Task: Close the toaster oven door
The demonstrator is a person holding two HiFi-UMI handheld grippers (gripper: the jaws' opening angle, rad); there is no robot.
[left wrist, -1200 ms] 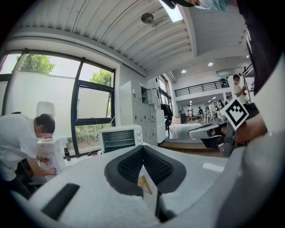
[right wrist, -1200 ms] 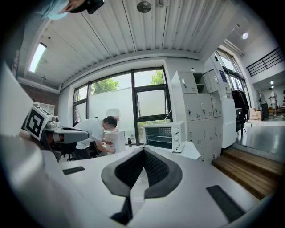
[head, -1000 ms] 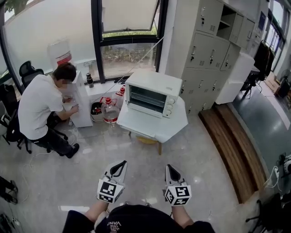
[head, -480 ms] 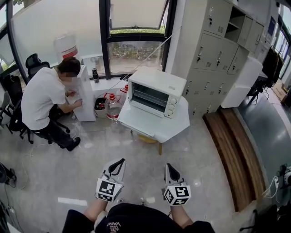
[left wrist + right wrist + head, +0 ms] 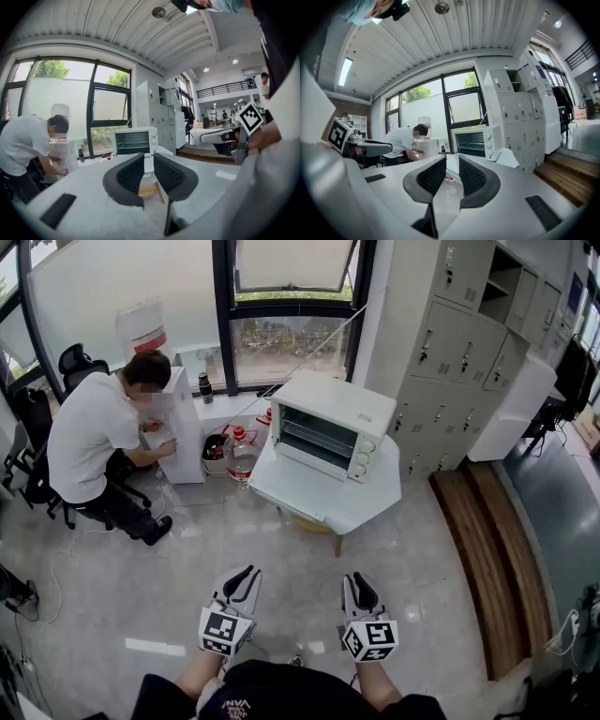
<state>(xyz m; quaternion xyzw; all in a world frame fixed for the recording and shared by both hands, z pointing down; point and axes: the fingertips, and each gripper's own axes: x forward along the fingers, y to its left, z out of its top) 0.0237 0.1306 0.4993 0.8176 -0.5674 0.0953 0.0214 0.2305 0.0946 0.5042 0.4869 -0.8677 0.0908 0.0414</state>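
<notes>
- Grey locker bank, far right, most doors shut.
- White table, far centre, well apart from both grippers.
- Toaster oven sits on that table. Its cavity is open to view, with a wire rack inside.
- Clear water jug on the floor, just left of the table; contents unclear.
- Left gripper, near left: jaws opening, narrow gap, nothing between them.
- Right gripper, near right: jaws opening, slightly wider gap, also empty.
</notes>
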